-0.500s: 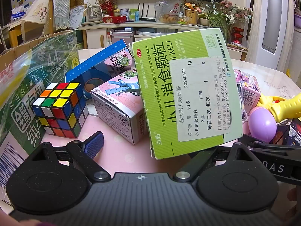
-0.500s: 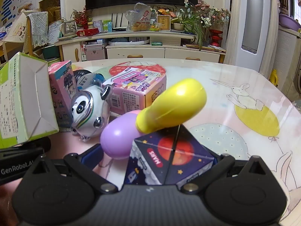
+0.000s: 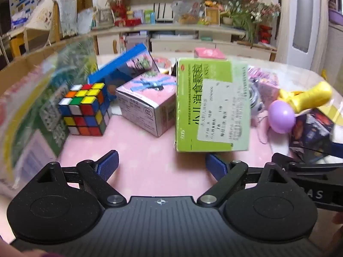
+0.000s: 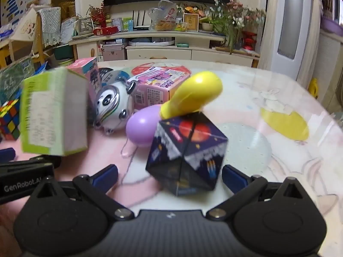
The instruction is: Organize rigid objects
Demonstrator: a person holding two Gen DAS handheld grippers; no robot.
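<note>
Desk: clutter unsorted, nothing visibly grouped; nearly all sorting seems left. Landmark: green medicine box, upright mid-desk. Left of it, pink carton; farther left, Rubik's cube. Right of it, panda toy, purple egg, yellow maraca resting on dark star-print cube. Left gripper wide, empty, just before the box. Right gripper wide, straddling the cube; pads apart from it.

Left gripper: jaws spread wide, nothing between the blue pads, tilted down toward the table.
Right gripper: jaws equally wide, angled down, just right of the left gripper.
</note>
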